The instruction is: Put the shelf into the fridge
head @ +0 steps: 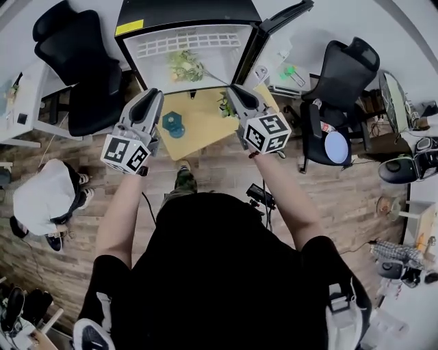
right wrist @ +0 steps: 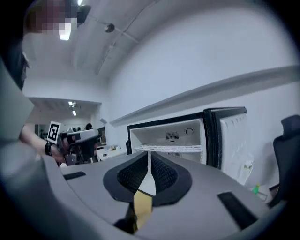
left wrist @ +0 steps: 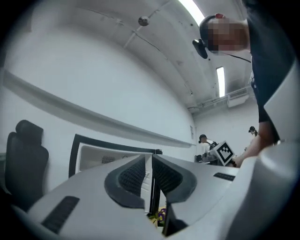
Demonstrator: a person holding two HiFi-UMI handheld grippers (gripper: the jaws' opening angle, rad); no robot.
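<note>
The white wire shelf (right wrist: 171, 148) lies across the inside of the open fridge (head: 185, 14), straight ahead of both grippers. A green plant (head: 186, 66) is in there too. The left gripper (head: 154, 96) and right gripper (head: 236, 92) hover side by side above a yellow board (head: 198, 130), each with its jaws closed together on nothing.

The head view looks steeply down from overhead onto the open black-framed white fridge (head: 154, 65), which both gripper views, low, tilted upward and level with each other, face from nearby along their jaws.

1 fridge (head: 185, 14), 1 shelf (head: 188, 42), 2 grippers (head: 155, 96) (head: 235, 91), 2 black chairs (head: 82, 65) (head: 339, 82)
</note>
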